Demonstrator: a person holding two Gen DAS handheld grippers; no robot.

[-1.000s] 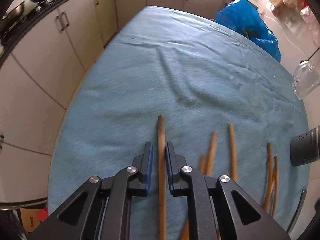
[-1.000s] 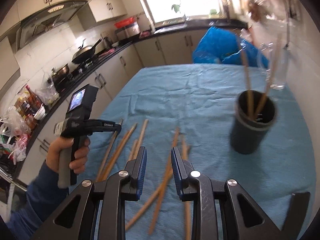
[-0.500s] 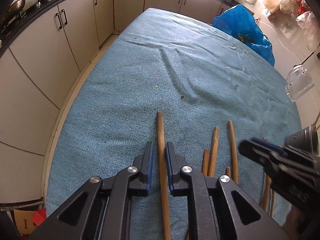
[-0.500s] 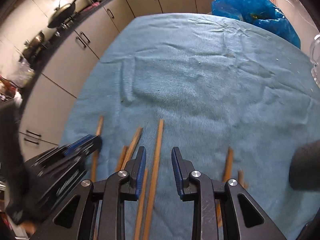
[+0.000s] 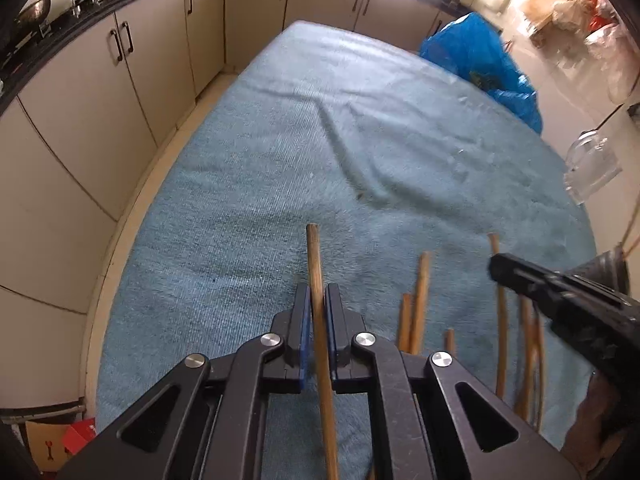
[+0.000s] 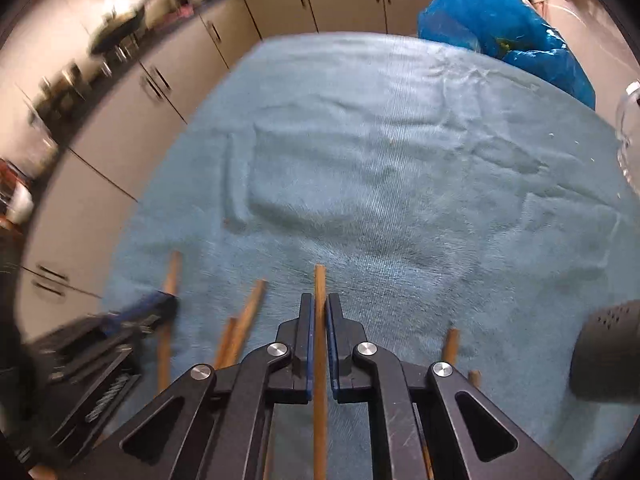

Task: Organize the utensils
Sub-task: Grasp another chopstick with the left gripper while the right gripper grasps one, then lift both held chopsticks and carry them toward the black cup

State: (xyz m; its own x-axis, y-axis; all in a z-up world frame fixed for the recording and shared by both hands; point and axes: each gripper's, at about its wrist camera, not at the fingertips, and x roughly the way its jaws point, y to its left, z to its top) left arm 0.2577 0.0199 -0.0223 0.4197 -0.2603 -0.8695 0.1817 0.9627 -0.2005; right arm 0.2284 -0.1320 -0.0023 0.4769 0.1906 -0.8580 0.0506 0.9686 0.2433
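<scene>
Blue terry cloth (image 5: 280, 168), ribbed and creased into soft folds, is spread over the whole table top. Slim round wooden sticks lie scattered along its near edge.

The left gripper (image 5: 317, 312), black with blue pads, is clamped on one wooden stick (image 5: 314, 264); the stick's blunt cut end projects past the fingertips toward the far side. Its jaws have just been closing on that stick. To its right, loose sticks (image 5: 418, 300) lie roughly parallel on the cloth.

In the right wrist view, the right gripper (image 6: 319, 320) is seen pressed together on a second stick (image 6: 319, 284), thin and straight, which runs between the pads and pokes out beyond them. Its jaws have just been closing, with this stick between them. More sticks (image 6: 248, 312) rest to the left of it, and a short stub (image 6: 451, 344) to the right.

A dark perforated cylindrical holder (image 6: 608, 352) stands at the near right edge of the cloth. A crinkled blue plastic bag (image 6: 504, 24) sits at the far right corner, and a clear glass jar (image 5: 592, 168) is seen by the right edge.
</scene>
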